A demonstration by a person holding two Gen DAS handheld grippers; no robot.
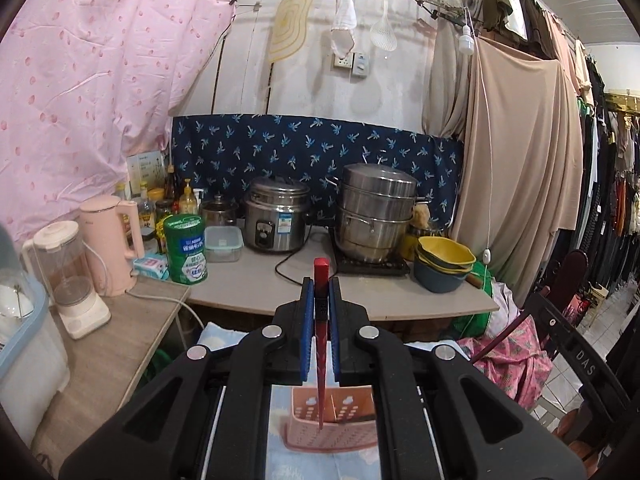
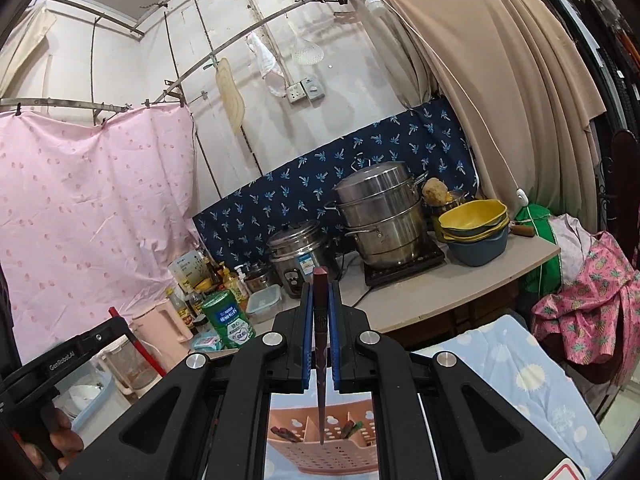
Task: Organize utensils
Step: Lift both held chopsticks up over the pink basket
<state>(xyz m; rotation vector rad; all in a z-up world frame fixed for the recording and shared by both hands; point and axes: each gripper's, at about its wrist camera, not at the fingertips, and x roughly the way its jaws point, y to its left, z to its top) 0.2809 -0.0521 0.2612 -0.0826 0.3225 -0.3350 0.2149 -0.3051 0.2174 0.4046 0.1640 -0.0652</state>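
With the left claw clamped on a red chopstick and the right claw on a darker chopstick, keep both vertical, tips apparently above the pink holder, and lower into one compartment.

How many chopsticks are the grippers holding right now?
2. One red chopstick is clamped in the left gripper; one darker chopstick in the right gripper. Both point down toward the pink holder; others inside it may be hidden.
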